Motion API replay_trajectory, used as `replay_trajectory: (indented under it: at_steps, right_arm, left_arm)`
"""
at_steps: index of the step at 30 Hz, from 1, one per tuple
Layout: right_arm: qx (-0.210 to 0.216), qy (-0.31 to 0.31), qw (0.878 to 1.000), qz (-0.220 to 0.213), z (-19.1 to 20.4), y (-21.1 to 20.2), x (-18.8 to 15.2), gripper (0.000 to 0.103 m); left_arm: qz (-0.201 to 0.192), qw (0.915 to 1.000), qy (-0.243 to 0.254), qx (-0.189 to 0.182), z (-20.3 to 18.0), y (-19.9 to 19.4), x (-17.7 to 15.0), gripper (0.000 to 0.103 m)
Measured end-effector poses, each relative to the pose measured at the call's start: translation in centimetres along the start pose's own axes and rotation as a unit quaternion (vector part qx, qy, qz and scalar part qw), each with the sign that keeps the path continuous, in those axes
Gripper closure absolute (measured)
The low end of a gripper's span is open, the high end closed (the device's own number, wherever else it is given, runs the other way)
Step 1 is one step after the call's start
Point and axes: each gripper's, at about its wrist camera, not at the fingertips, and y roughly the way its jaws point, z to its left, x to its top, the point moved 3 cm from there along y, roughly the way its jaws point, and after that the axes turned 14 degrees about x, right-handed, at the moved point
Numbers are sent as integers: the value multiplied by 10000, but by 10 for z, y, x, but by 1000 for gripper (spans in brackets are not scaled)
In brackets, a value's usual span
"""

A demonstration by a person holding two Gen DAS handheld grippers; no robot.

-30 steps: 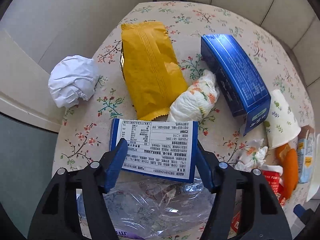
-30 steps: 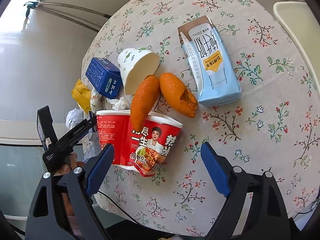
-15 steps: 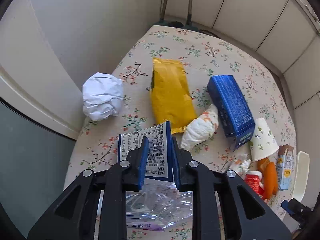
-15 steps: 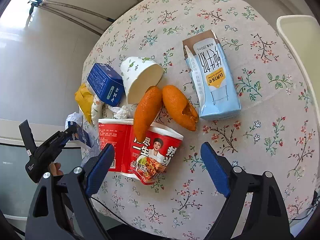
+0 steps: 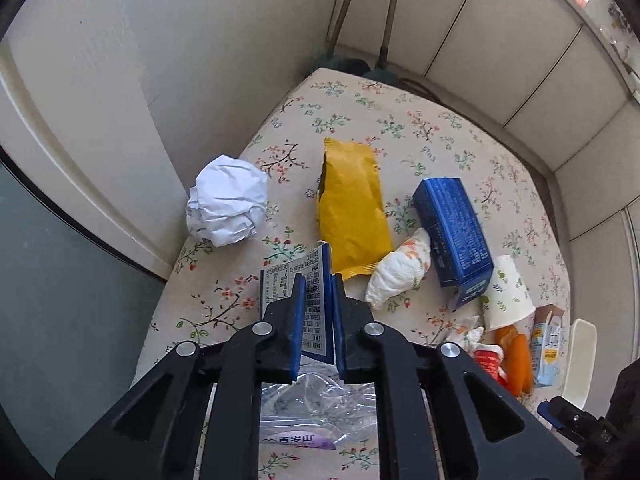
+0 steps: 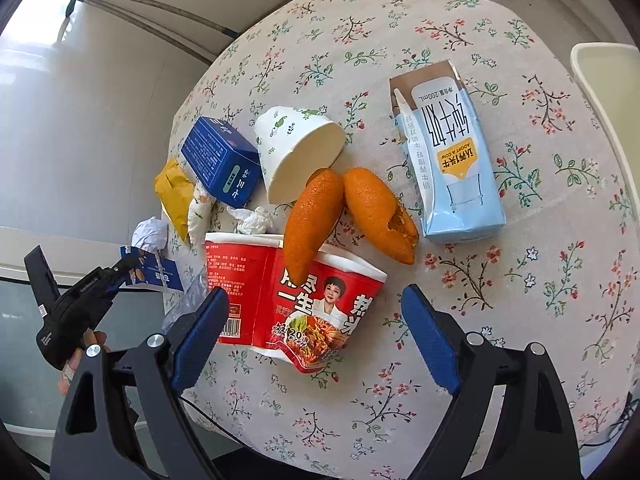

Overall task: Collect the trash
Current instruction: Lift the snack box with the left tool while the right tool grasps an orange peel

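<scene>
My left gripper [image 5: 317, 280] is shut on a flat blue-and-white snack wrapper [image 5: 314, 300], lifted off the floral table [image 5: 440, 136]. The right wrist view shows that left gripper [image 6: 128, 264] at the table's left edge with the wrapper [image 6: 156, 274] pinched in it. A crushed clear plastic bottle [image 5: 316, 412] lies under the fingers. My right gripper [image 6: 316, 312] hangs open above a red instant-noodle cup [image 6: 288, 296] lying on its side, with its pads apart from the cup.
On the table lie a crumpled white paper ball [image 5: 226, 200], a yellow wrapper [image 5: 354, 208], a blue box [image 5: 452, 232], a wadded floral tissue [image 5: 400, 272], a paper cup [image 6: 296, 152], orange peels [image 6: 376, 208] and a milk carton [image 6: 448, 152]. A white chair edge [image 6: 608, 92] is at right.
The left gripper's jaws closed on the snack wrapper, folding it upright, then rose and pulled back from the table. The right gripper stayed put and open.
</scene>
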Motion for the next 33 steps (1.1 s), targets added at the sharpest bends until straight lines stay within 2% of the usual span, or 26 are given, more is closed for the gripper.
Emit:
replay_trajectory:
  at_steps: [6, 14, 16, 22, 26, 33]
  right_arm:
    - [-145, -154, 9996, -179, -1, -14, 10, 17]
    - [-197, -84, 9997, -97, -13, -12, 29, 18]
    - [-246, -81, 9996, -103, -13, -7, 32, 22]
    - [-191, -178, 9995, 174, -6, 20, 34, 43]
    - [-140, -170, 9993, 291, 0, 34, 32, 48]
    - [-153, 62, 9994, 309, -3, 53, 37, 50]
  left_arm:
    - [-278, 9990, 65, -343, -16, -30, -2, 92]
    - [-719, 9921, 295, -980, -42, -82, -15, 92]
    - [-754, 9902, 402, -1107, -51, -89, -18, 92]
    - [-725, 9882, 587, -1211, -61, -90, -25, 92]
    - [-746, 9883, 556, -1205, -57, -90, -24, 92]
    - [-753, 9885, 555, -1184, -51, -89, -24, 92]
